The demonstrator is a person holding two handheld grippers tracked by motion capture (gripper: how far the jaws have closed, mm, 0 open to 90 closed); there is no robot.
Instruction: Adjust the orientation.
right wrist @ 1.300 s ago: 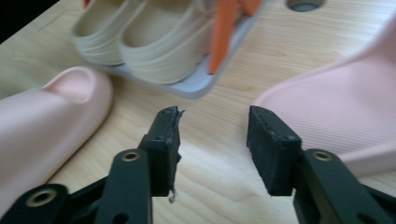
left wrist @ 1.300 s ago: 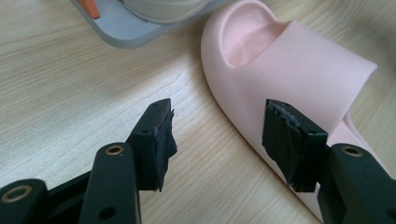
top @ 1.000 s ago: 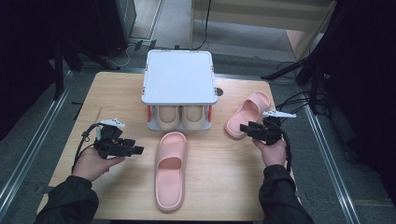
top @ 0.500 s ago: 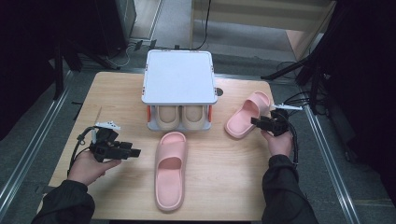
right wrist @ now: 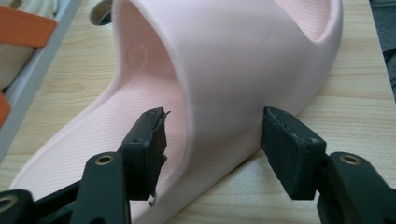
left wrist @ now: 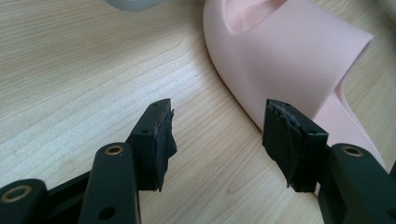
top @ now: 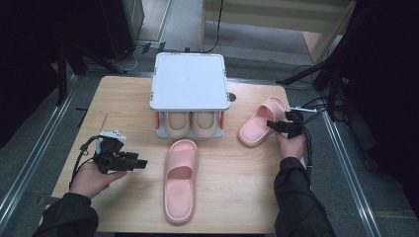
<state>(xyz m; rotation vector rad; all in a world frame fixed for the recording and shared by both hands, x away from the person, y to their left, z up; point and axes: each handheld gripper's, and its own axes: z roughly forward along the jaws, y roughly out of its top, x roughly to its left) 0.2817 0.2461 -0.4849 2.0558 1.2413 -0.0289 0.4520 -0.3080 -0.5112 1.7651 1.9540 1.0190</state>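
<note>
The thing in hand is a pale pink slipper (top: pixel 261 121), a moulded foam slide with a broad smooth strap arching over the front and a finely dimpled footbed. It lies flat on the wooden table (top: pixel 123 98), at the right side, angled with its toe end toward the far right edge and its heel end pointing back toward the shoe rack (top: pixel 189 89). In the right gripper view the strap (right wrist: pixel 243 70) rises as a thick, matte band with a rounded edge, and a small round mark shows on its inner wall. The right gripper (top: pixel 279 126) sits at the slipper's outer side with its 2 jaws spread wide, having just been opening; the side of the strap stands between them, 1 pad inside over the footbed and 1 outside on the table, neither pressing on it. A second pink slipper (top: pixel 180 180) of the same make lies lengthwise in the middle of the table, just in front of the rack. The left gripper (top: pixel 140 163) is held low beside that slipper's left edge, jaws wide apart and holding nothing.
</note>
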